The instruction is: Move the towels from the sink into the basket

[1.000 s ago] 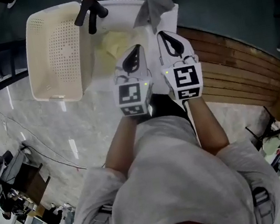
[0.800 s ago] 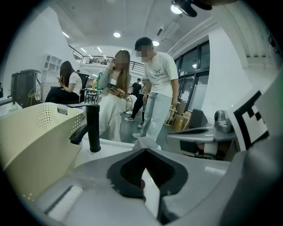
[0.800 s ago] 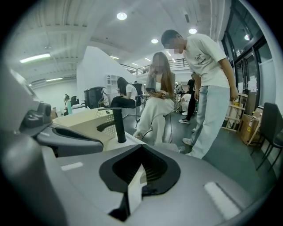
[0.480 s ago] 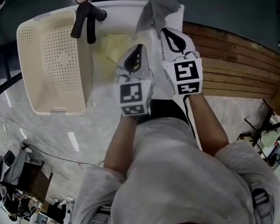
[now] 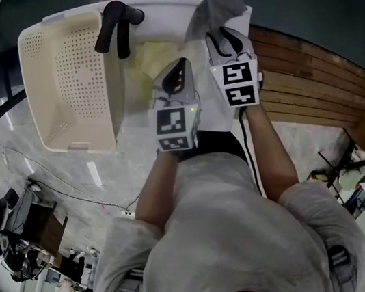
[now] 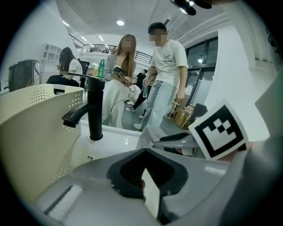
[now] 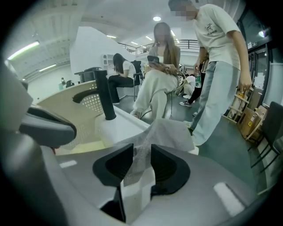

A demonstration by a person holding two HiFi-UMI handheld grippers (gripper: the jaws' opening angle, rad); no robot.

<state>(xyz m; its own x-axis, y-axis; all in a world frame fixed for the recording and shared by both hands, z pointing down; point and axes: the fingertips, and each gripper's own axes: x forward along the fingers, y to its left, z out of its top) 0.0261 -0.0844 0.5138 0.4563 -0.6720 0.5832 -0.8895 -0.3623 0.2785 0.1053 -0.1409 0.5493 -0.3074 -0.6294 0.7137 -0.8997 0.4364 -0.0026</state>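
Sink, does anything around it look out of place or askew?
Yes: the grey towel is draped crumpled over the far right corner of the sink, not in the basin like the yellow towel. The right claw has just been opening its jaws, with that grey towel between them.

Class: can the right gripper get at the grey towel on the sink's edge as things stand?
Probably yes: the jaws of the right gripper have just been opening, the grey towel stands between them, and nothing blocks the way.

Grey short-sleeved shirt (image 5: 232, 237); left claw (image 5: 176, 75), right claw (image 5: 223, 36) pale grey, black-padded
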